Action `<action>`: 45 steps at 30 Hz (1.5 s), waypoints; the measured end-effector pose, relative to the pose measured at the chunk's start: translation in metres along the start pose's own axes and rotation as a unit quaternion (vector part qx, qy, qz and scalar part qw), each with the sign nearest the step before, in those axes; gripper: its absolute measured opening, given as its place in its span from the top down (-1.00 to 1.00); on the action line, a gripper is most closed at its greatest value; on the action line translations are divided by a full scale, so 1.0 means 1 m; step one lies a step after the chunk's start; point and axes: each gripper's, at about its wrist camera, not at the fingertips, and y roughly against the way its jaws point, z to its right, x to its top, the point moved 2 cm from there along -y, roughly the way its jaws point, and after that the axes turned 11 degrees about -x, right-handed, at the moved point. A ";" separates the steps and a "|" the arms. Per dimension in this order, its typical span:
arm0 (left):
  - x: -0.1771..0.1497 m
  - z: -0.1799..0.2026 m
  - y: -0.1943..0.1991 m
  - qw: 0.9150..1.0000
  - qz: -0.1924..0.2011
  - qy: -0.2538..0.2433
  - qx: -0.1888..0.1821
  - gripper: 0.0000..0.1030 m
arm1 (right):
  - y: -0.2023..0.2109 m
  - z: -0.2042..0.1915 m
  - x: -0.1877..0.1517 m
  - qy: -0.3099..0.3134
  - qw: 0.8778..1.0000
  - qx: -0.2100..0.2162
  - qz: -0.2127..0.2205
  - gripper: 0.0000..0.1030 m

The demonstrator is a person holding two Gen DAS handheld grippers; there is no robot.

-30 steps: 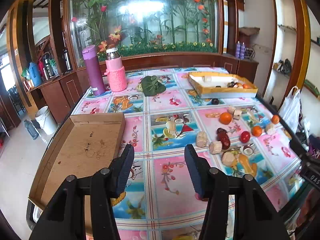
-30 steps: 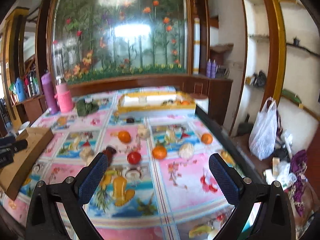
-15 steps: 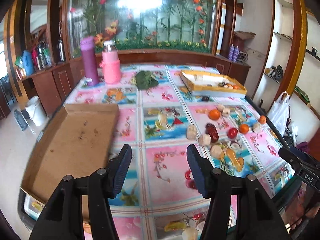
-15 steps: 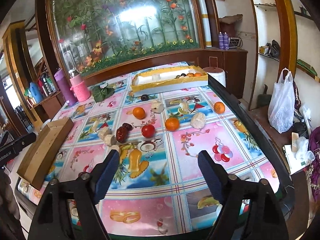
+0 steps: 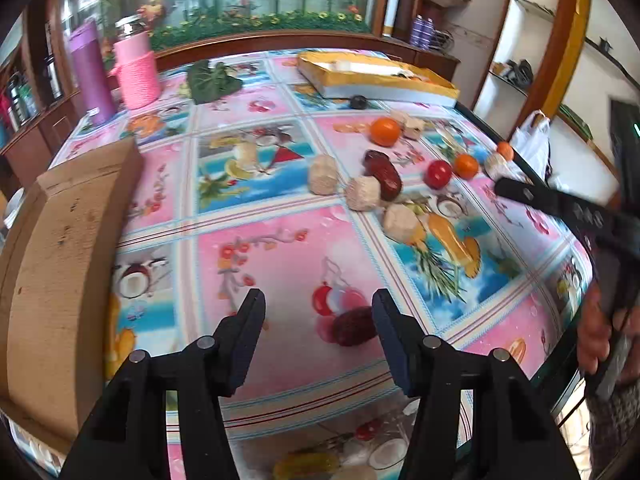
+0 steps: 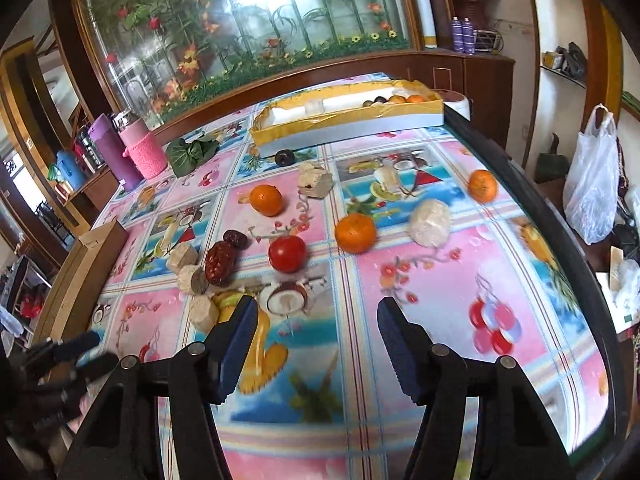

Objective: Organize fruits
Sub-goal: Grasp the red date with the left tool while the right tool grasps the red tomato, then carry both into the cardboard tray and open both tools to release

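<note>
Loose fruit lies on the flowered tablecloth: a tomato (image 6: 287, 253), three oranges (image 6: 355, 233), dark red dates (image 6: 220, 258) and several pale chunks (image 6: 430, 222). A yellow tray (image 6: 348, 120) holding some fruit stands at the far edge. My right gripper (image 6: 316, 312) hovers over the cloth just short of the tomato, its jaws closing with nothing between them. My left gripper (image 5: 318, 304) is open over bare cloth, well short of the dates (image 5: 382, 174) and chunks (image 5: 363, 193). The right gripper (image 5: 560, 204) reaches in from the right of the left wrist view.
A shallow cardboard box (image 5: 60, 260) sits at the table's left edge. A purple flask (image 5: 90, 76), a pink flask (image 5: 138, 74) and a green leaf bundle (image 5: 212, 80) stand at the back left. A dark plum (image 6: 285, 157) lies by the tray. The table's right edge (image 6: 560, 248) drops off.
Both grippers have tipped down and sunk closer to the table. The right jaws have narrowed a good deal. The right gripper has come into the left wrist view.
</note>
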 end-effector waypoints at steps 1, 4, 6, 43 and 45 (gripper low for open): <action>0.000 0.003 -0.003 1.000 -0.004 -0.005 -0.003 -0.04 | -0.007 -0.003 0.005 0.003 1.000 0.001 -0.002 -0.29; -0.003 0.007 -0.012 1.000 -0.018 -0.014 -0.007 0.05 | -0.024 -0.009 0.016 0.003 1.000 0.006 -0.013 -0.29; -0.005 0.007 -0.016 1.000 -0.025 -0.013 -0.008 0.09 | -0.035 -0.012 0.022 -0.001 1.000 0.012 -0.023 -0.29; -0.004 -0.122 0.106 0.980 0.112 0.132 0.099 0.38 | 0.027 -0.143 0.008 0.119 0.986 0.121 0.004 0.35; -0.011 -0.150 0.123 0.970 0.123 0.164 0.127 0.38 | 0.036 -0.177 0.000 0.147 0.977 0.153 0.000 0.34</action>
